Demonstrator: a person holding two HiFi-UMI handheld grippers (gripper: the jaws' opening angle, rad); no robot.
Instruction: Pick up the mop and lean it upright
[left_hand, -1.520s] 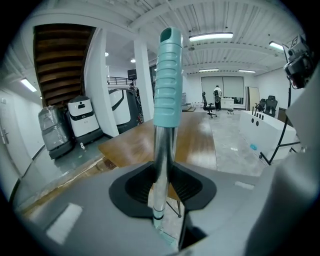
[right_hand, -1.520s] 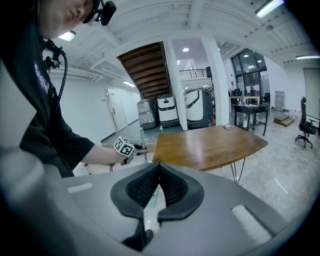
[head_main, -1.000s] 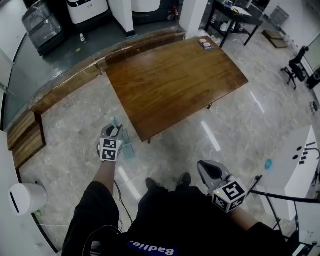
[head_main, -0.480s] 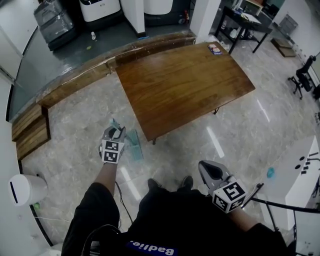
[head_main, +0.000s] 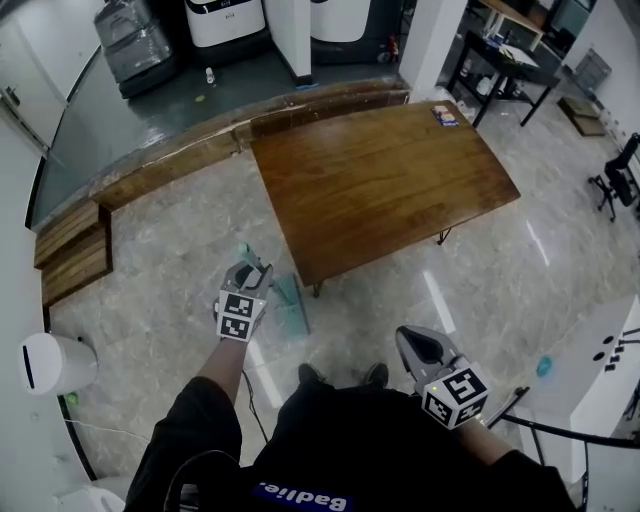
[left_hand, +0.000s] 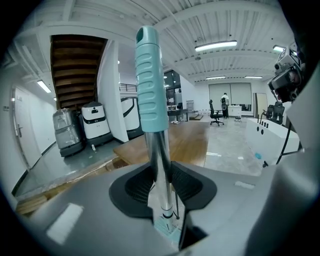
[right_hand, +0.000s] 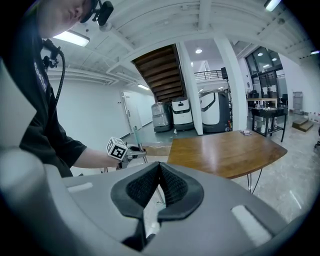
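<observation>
The wooden tabletop (head_main: 385, 180) stands on the marble floor (head_main: 170, 240), and the mop (head_main: 290, 305) rests its pale head on that floor just beside the near corner (teal grip uppermost). The left tool (head_main: 250, 275), jaws just eased slightly wider, pinches the mop's metal shaft; the right tool (head_main: 418, 345) is closed on nothing, well apart.

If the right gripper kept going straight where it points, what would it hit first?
Probably the near edge of the brown wooden table. The right gripper, shut and empty, tilts downward, so the pale marble floor might come first; depth is unclear.
</observation>
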